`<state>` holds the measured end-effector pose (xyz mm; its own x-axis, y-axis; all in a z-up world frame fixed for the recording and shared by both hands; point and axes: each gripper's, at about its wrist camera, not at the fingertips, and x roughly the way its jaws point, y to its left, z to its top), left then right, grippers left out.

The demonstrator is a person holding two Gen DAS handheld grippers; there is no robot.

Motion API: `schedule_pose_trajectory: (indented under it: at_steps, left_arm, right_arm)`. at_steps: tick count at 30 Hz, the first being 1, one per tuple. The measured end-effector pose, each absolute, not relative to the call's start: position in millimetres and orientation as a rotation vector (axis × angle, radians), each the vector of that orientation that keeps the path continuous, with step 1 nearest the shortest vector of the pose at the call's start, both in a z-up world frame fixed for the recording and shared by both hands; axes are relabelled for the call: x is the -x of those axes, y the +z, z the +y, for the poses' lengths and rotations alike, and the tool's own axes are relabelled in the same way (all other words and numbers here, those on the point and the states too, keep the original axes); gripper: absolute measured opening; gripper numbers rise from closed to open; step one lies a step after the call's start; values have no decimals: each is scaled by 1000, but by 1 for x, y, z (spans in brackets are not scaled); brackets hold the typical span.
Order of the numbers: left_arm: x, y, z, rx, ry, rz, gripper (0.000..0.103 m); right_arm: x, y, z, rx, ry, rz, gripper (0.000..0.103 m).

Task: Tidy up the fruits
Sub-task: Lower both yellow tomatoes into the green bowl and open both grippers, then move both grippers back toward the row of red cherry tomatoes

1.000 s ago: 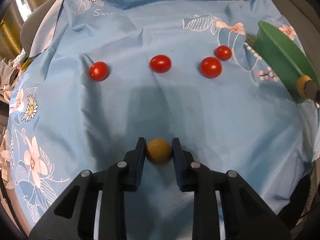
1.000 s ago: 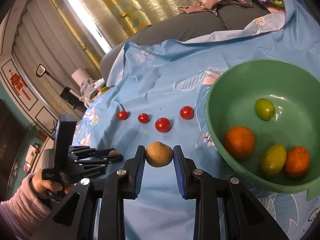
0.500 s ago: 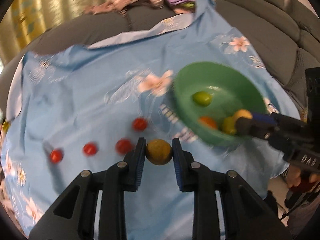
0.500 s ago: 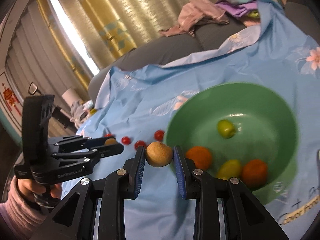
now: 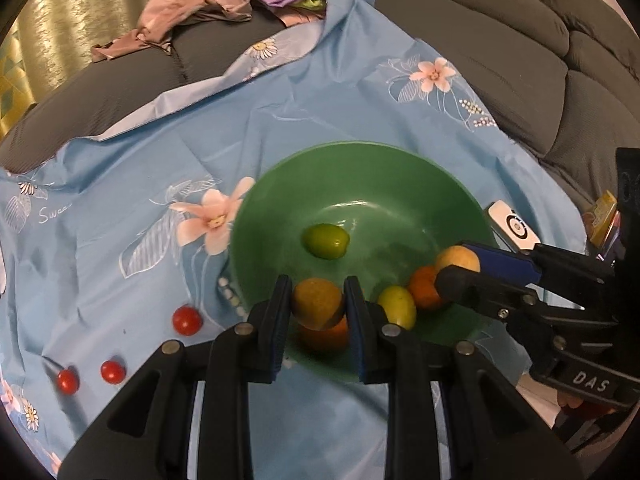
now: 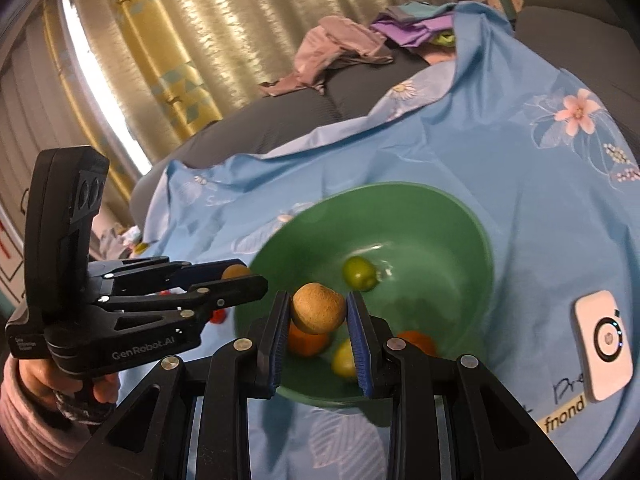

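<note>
Two tools: each clamped on one fruit above the green bowl point(image 5: 256, 216)
Left tool point(image 5: 318, 304): grips yellow-brown fruit point(image 5: 318, 302), partly hiding an orange point(image 5: 326, 334)
Right tool point(image 6: 319, 312): grips brown kiwi point(image 6: 319, 308)
Cherry tomatoes point(image 5: 187, 320): three showing, left of bowl

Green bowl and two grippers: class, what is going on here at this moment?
A person holds a gripper in each hand, sorting fruit. The left gripper is shut on a yellow-brown fruit, and the right gripper is shut on a tan fruit. Both hover over the near side of the green bowl, which already holds oranges and greenish fruits. Three cherry tomatoes lie on the blue floral cloth in the left wrist view.
</note>
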<state>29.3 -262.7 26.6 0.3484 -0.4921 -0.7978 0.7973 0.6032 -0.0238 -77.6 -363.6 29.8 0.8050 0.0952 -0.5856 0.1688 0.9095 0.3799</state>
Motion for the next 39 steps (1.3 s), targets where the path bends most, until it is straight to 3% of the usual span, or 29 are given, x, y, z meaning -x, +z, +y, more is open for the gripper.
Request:
schedule_pose_trajectory:
  at_steps: [8, 9, 11, 17, 20, 24, 27, 32, 34, 39]
  left_arm:
    - [-29, 18, -271, -434, -841, 883, 28]
    - [-28, 18, -271, -437, -839, 881, 32]
    - [-26, 19, -268, -440, -823, 872, 55]
    - [-19, 27, -256, -437, -774, 852, 79]
    - [-12, 32, -243, -431, -747, 843, 85]
    - [0, 36, -220, -421, -699, 827, 93]
    - [13, 35, -194, -426, -628, 809, 95]
    - [27, 32, -146, -362, -551, 832, 102]
    - [34, 32, -120, -312, -525, 840, 102]
    - [47, 30, -65, -192, -461, 861, 102]
  right_arm:
    - [80, 24, -372, -450, -75, 664, 30]
    - [80, 24, -373, -452, -82, 666, 30]
    - [80, 23, -372, -460, -84, 670, 30]
    - [85, 29, -368, -474, -85, 667, 32]
    - [89, 34, -361, -468, -76, 663, 32]
    - [95, 42, -350, -457, -54, 661, 33]
    - [100, 47, -337, -446, -27, 665, 42]
    - [104, 52, -309, -415, 30, 687, 45]
    - [103, 51, -293, -395, 54, 709, 53]
    - [102, 51, -249, -312, 110, 767, 54]
